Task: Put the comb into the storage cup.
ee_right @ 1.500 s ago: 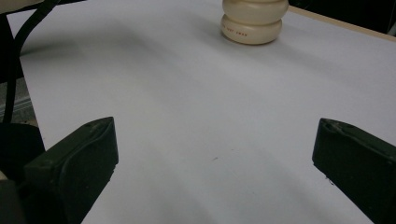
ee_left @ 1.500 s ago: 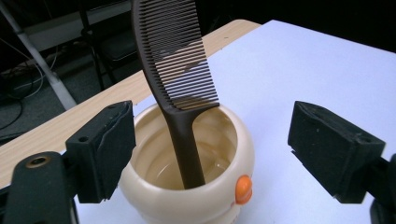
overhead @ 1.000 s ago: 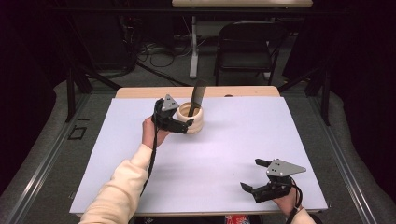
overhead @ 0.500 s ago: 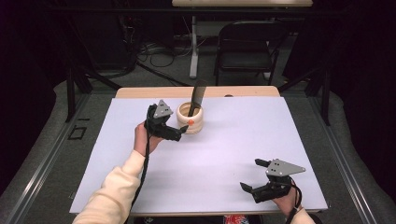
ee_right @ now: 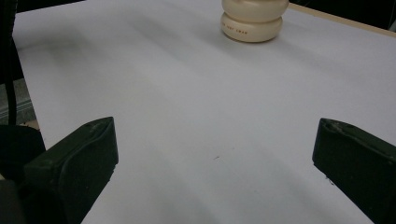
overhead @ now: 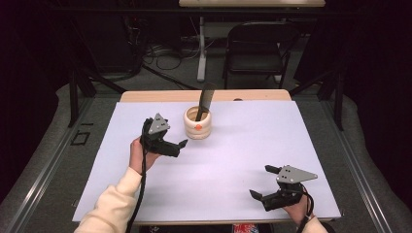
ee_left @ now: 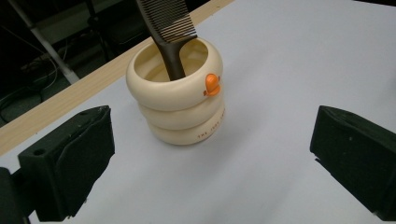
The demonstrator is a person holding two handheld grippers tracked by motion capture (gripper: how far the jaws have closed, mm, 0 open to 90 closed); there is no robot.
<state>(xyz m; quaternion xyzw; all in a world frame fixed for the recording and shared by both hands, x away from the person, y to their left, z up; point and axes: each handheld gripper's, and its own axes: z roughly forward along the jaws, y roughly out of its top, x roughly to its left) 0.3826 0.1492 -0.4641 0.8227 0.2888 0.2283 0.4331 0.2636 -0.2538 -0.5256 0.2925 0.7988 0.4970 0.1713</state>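
Observation:
A cream cup (overhead: pixel 199 125) made of stacked rings, with a small orange knob (ee_left: pixel 212 84), stands upright at the far middle of the white table cover (overhead: pixel 243 145). A dark comb (overhead: pixel 205 101) stands in it, teeth end up and leaning right. My left gripper (overhead: pixel 176 147) hovers just left of and nearer than the cup, open, with nothing between its jaws; the left gripper view shows the cup (ee_left: pixel 180 107) and comb (ee_left: pixel 169 28) just ahead. My right gripper (overhead: pixel 261 181) rests near the front right edge, open and empty; its view shows the cup (ee_right: pixel 254 18) far off.
The table's wooden far edge (overhead: pixel 160 95) shows beyond the white cover. A dark folding chair (overhead: pixel 257 46) and a pale table leg (overhead: pixel 201 48) stand behind the table. Cables (overhead: pixel 160 53) lie on the floor at the back.
My left gripper has drawn back from beside the cup, towards the person and slightly left, staying open. The cup, comb and right gripper have not moved.

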